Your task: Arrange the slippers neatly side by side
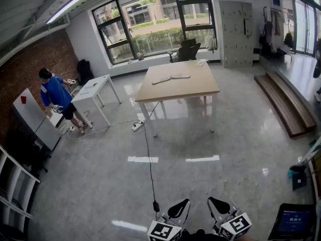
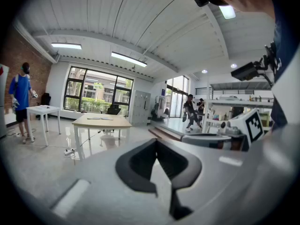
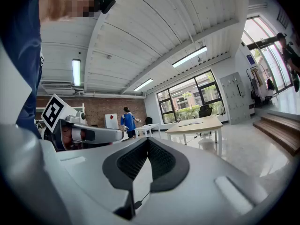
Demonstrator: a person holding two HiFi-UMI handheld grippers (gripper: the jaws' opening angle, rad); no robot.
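slippers lying near each other on the wooden counter across the room by the windows, left claw and right claw at the near edge, well apart from it, both pressed together on nothing, person in blue at left

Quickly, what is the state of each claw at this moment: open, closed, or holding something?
Left claw: closed, holding nothing.
Right claw: closed, holding nothing.
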